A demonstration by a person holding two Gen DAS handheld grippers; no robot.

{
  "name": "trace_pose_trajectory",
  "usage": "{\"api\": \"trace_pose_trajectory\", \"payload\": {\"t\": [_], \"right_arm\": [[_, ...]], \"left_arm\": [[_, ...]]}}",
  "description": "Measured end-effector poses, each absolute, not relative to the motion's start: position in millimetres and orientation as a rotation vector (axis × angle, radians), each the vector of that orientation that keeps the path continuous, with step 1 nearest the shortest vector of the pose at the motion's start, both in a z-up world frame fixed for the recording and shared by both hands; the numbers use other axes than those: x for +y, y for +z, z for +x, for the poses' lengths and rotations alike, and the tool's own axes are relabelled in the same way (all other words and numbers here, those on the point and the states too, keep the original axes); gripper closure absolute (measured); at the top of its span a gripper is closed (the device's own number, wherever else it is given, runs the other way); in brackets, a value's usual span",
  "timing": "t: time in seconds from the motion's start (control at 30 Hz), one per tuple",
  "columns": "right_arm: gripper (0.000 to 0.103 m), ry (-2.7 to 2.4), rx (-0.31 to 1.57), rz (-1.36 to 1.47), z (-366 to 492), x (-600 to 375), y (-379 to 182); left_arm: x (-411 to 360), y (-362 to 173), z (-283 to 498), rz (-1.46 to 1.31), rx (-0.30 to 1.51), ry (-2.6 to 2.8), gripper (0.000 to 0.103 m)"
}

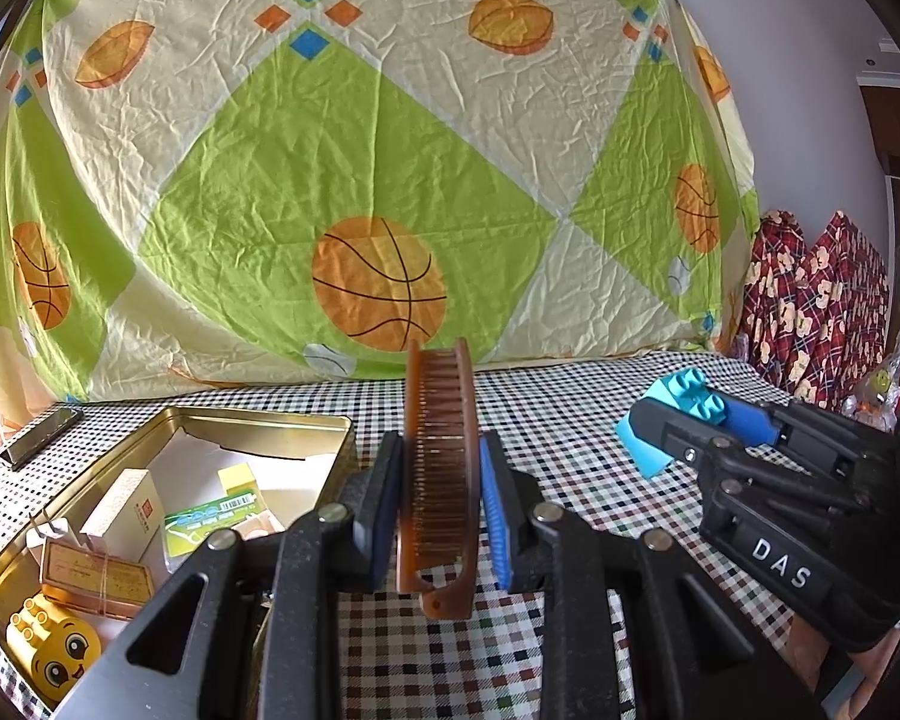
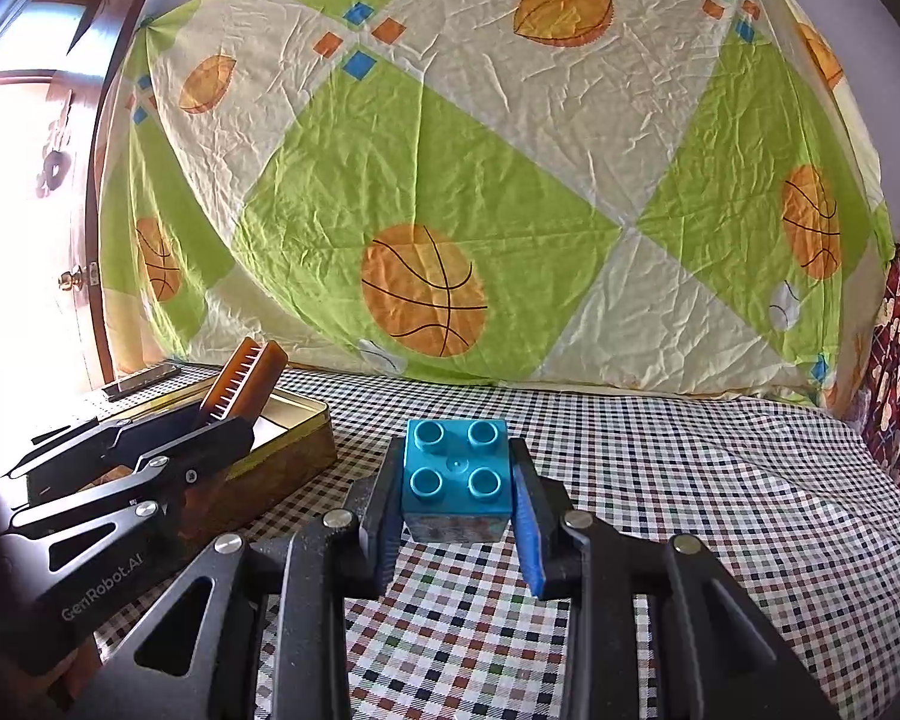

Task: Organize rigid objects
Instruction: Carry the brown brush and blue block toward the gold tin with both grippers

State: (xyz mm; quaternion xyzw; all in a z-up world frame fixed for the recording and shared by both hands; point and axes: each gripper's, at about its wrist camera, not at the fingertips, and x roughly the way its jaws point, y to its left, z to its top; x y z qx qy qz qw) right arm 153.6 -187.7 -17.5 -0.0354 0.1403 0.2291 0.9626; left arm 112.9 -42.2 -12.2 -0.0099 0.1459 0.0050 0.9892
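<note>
My left gripper [image 1: 440, 450] is shut on a brown translucent comb [image 1: 441, 468], which stands on edge between the pads above the checked tablecloth. Just left of it lies an open gold tin box [image 1: 258, 420]. The right wrist view shows this gripper [image 2: 222, 414] holding the comb [image 2: 243, 381] over the tin [image 2: 294, 450]. My right gripper [image 2: 456, 450] is shut on a blue studded toy brick [image 2: 456, 474], studs up, above the cloth. From the left wrist view that gripper [image 1: 690, 414] and brick [image 1: 693, 399] hang to the right.
The tin holds a yellow smiling brick [image 1: 54, 648], a white carton [image 1: 126, 510], a green packet [image 1: 210, 519] and a banded card [image 1: 96, 576]. A dark flat case [image 1: 42, 435] lies behind it. A basketball-print sheet [image 1: 378, 180] closes the back; red plaid cloth [image 1: 810, 312] lies right.
</note>
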Motion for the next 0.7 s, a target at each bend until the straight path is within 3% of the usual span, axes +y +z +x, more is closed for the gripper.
{"api": "trace_pose_trajectory", "payload": {"t": [0.7], "right_arm": [[0.069, 0.535, 0.269, -0.080, 149, -183, -17]], "left_arm": [[-38, -11, 93, -0.025, 0.278, 0.012, 0.079]]}}
